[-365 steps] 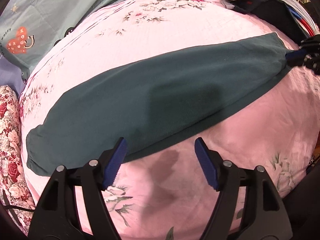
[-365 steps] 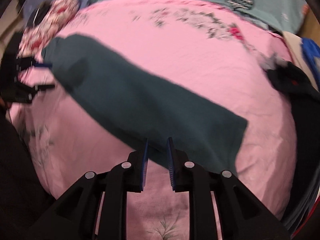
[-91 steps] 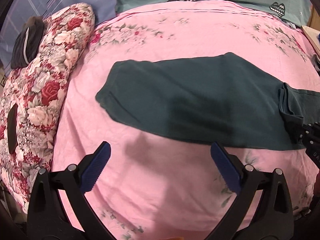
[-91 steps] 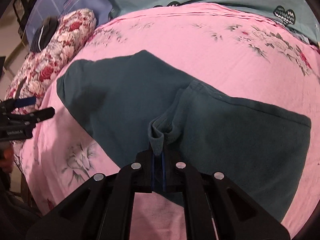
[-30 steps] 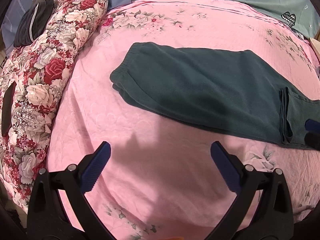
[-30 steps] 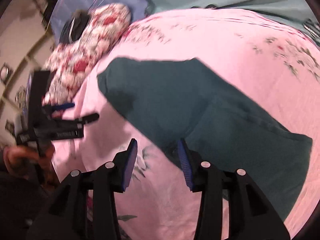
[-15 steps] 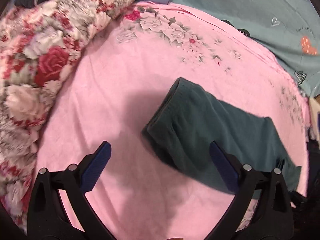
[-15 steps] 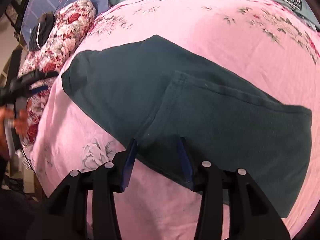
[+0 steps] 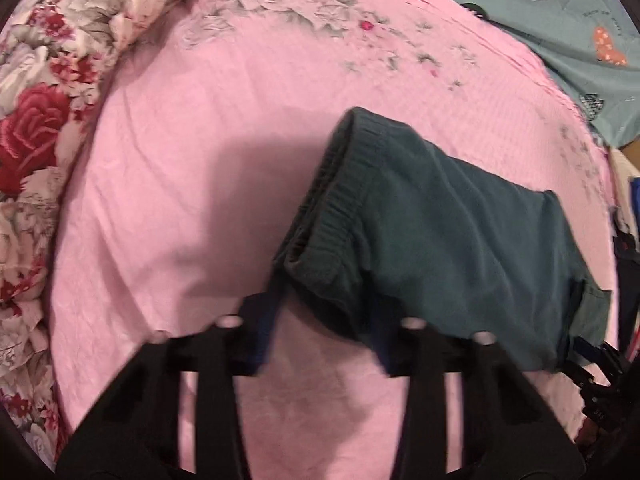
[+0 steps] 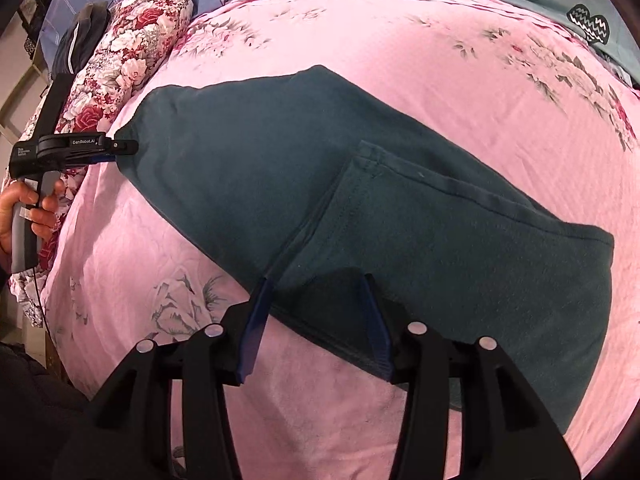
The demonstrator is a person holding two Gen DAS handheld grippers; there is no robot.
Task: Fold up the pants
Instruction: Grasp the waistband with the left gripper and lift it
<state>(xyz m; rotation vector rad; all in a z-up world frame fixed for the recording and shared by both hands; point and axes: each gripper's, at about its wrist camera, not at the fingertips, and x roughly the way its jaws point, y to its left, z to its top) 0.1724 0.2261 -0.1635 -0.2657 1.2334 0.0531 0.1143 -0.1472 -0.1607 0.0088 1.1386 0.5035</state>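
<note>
Dark green pants lie on the pink bedsheet, with the leg end folded back over the middle. My left gripper points steeply down at the near corner of the elastic waistband. Its jaws are closing, blurred, with that corner between them and a gap still showing. The right wrist view shows the left gripper at the pants' far left corner. My right gripper straddles the near edge by the folded hem. Its jaws are opening and the cloth lies loose between the pads.
A rose-patterned pillow borders the sheet on the left, with a dark item on its far end. A teal blanket lies along the far side. A hand holds the left gripper's handle.
The left gripper has come down to the waistband corner and its jaws have narrowed from wide open. The right gripper's jaws have spread a little over the folded edge.
</note>
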